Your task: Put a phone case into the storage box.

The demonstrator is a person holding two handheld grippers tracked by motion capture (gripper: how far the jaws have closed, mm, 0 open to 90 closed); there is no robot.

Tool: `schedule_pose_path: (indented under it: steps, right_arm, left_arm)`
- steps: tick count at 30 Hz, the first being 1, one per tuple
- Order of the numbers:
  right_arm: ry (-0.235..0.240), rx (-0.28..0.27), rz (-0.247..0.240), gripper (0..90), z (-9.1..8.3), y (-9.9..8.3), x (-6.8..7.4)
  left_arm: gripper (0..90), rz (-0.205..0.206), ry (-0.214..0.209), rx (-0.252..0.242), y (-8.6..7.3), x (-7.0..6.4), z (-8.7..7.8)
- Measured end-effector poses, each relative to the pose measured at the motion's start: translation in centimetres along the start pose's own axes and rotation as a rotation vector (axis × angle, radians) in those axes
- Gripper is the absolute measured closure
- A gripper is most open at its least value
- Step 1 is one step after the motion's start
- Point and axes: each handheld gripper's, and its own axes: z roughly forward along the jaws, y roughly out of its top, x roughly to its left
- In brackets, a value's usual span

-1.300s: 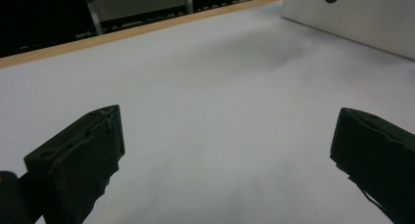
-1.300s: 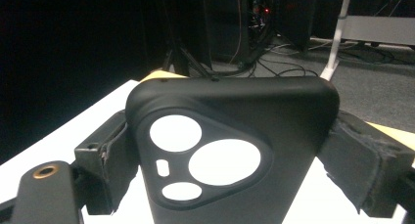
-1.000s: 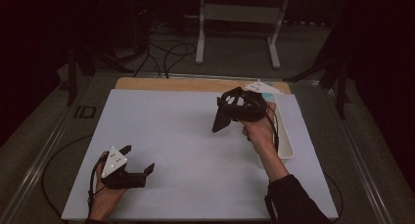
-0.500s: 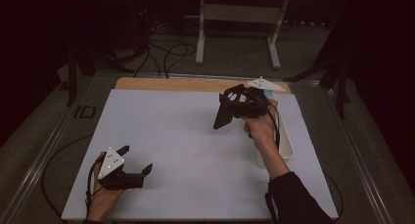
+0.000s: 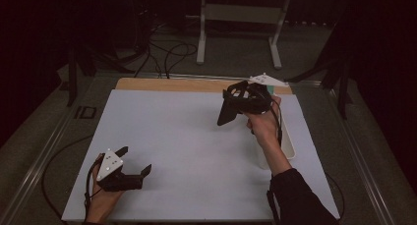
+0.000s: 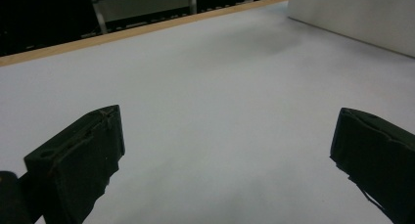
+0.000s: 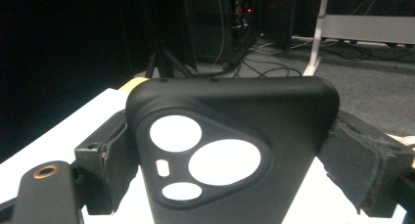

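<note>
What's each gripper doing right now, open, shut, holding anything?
Left gripper: open, empty, low over the white table.
Right gripper: shut on a black phone case.

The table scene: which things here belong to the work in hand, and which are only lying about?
In the work:
right gripper, shut on the black phone case
white bin beside the right hand

Lying about:
left gripper, open, low over the white table
floor cables
white stand
</note>
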Motion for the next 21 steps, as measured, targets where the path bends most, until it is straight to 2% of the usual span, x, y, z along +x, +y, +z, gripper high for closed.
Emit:
schedule_pose_path:
  steps: [16,21]
  right_arm:
    - [-0.049,0.012,-0.034,13.7,0.9,1.0,-0.7]
    - [-0.068,0.012,-0.028,13.7,1.1,1.3,-1.2]
  left_arm:
    - [0.4,0.0,0.002,0.004,-0.1,-0.1,0.1]
    - [0.4,0.002,0.001,0.005,-0.1,-0.1,0.2]
